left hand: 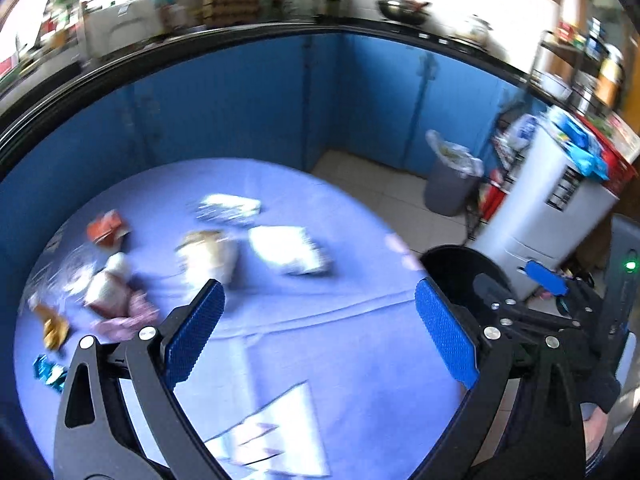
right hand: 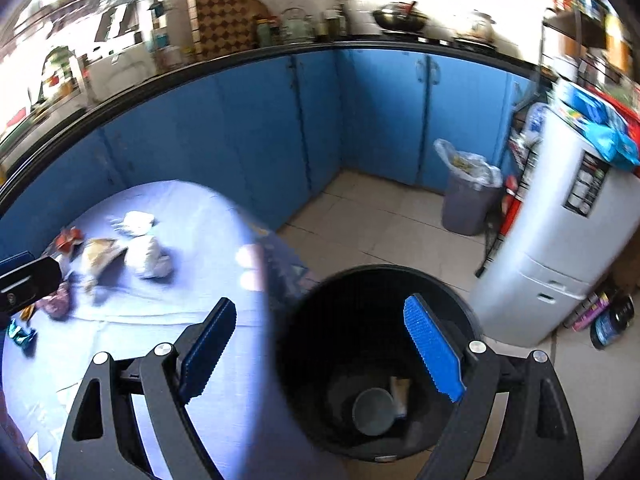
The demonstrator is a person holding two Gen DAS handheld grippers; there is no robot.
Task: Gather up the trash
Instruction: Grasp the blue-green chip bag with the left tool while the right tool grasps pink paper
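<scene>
Both the left gripper (left hand: 320,320) and right gripper (right hand: 320,348) gape wide, empty; light wrappers (left hand: 208,256) left of the black bin (right hand: 376,360) could slip from a loose pinch.

Blue cabinets (right hand: 256,128) run beneath a black countertop (right hand: 200,66) along the kitchen wall, where a wok (right hand: 400,18) and a patterned cutting board (right hand: 222,16) stand among jars. A white refrigerator (right hand: 560,232) rises at right on the tiled floor (right hand: 372,224), with bottles (right hand: 596,308) just beside its base. A lavender tablecloth (left hand: 320,332) covers the round table.
</scene>
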